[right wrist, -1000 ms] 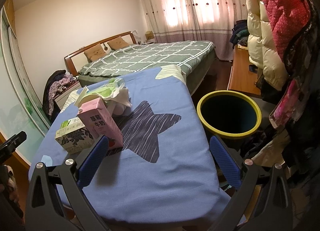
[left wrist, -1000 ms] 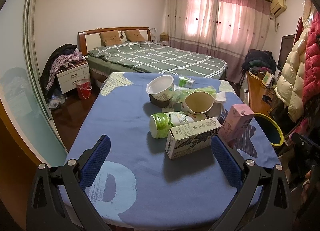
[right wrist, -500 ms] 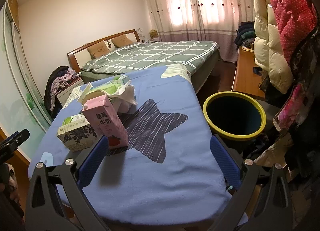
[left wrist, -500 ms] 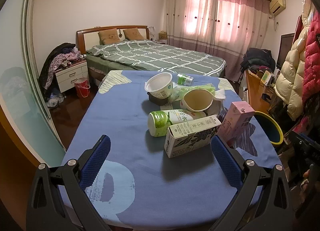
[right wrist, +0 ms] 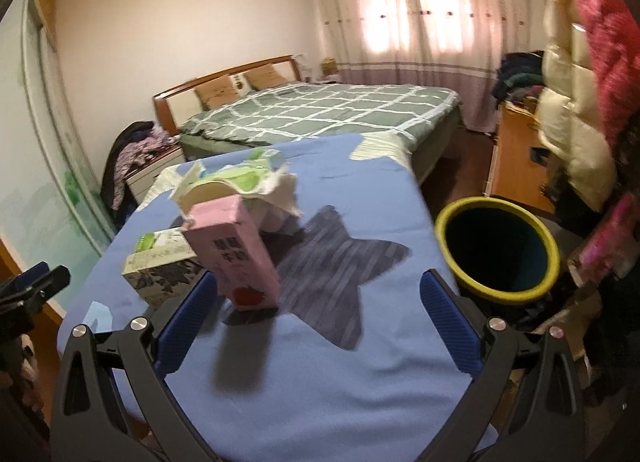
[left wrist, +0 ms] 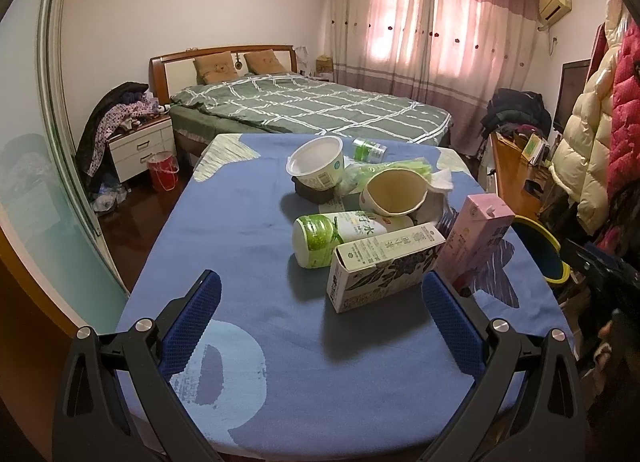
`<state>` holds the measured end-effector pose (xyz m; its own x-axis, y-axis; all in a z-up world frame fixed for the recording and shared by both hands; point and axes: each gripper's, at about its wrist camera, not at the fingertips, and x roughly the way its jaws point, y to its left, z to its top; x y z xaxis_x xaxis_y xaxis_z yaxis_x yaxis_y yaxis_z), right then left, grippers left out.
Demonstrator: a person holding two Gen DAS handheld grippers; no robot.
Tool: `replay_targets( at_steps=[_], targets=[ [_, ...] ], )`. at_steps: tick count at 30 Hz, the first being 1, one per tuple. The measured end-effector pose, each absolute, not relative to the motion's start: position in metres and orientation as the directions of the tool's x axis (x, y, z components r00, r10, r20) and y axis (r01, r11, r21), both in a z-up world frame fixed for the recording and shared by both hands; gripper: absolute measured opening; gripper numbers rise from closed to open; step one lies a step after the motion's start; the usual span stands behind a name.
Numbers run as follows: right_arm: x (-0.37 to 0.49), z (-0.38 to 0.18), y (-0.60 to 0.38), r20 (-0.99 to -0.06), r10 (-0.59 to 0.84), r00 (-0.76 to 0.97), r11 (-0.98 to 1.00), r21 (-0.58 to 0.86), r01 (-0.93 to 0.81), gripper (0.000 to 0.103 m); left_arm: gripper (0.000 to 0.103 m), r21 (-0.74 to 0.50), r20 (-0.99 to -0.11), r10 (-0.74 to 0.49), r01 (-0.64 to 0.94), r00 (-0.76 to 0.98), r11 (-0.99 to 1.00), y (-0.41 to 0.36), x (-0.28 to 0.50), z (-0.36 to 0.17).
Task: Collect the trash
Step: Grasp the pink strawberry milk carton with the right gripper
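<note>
Trash lies on a table with a blue cloth (left wrist: 240,222): a pink carton (left wrist: 476,238) standing upright, a white floral carton (left wrist: 384,266) on its side, a green-capped bottle (left wrist: 340,232), a paper cup (left wrist: 394,192), a white bowl (left wrist: 318,164), a small can (left wrist: 368,150) and green wrapping (left wrist: 384,172). My left gripper (left wrist: 320,302) is open and empty, just short of the floral carton. My right gripper (right wrist: 318,302) is open and empty, with the pink carton (right wrist: 234,252) by its left finger. A yellow-rimmed bin (right wrist: 498,250) stands beside the table on the right.
A bed (left wrist: 312,106) lies beyond the table. A nightstand (left wrist: 140,146) with clothes and a red bucket (left wrist: 162,172) stand at the left. A wooden desk (left wrist: 516,178) and hanging coats (left wrist: 592,142) are at the right. A glass sliding door (left wrist: 36,182) runs along the left.
My right gripper has moved forward and left toward the pink carton, which now looms larger by its left finger. My left gripper has edged slightly closer to the cartons.
</note>
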<state>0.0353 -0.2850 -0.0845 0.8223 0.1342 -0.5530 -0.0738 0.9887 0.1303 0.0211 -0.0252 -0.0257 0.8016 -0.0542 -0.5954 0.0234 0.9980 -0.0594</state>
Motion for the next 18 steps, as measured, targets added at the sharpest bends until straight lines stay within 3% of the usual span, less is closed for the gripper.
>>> replay_targets(
  at_steps=[13, 16, 17, 18],
  targets=[
    [0.103, -0.1, -0.23, -0.592, 0.218, 0.776, 0.976, 0.12, -0.183, 0.096, 0.099, -0.077, -0.63, -0.064, 0.02, 0.774, 0.997, -0.023, 0.037, -0.042],
    [0.11, -0.101, -0.223, -0.599, 0.212, 0.772, 0.977, 0.105, -0.187, 0.082, 0.099, -0.084, -0.637, -0.067, 0.018, 0.768, 0.996, -0.021, 0.041, -0.046],
    [0.111, -0.103, -0.223, -0.602, 0.217, 0.769, 0.976, 0.107, -0.191, 0.074, 0.099, -0.086, -0.639, -0.069, 0.018, 0.766, 0.996, -0.021, 0.043, -0.047],
    [0.112, -0.103, -0.222, -0.606, 0.224, 0.763, 0.974, 0.111, -0.198, 0.06, 0.099, -0.089, -0.64, -0.071, 0.018, 0.765, 0.996, -0.02, 0.044, -0.048]
  ],
)
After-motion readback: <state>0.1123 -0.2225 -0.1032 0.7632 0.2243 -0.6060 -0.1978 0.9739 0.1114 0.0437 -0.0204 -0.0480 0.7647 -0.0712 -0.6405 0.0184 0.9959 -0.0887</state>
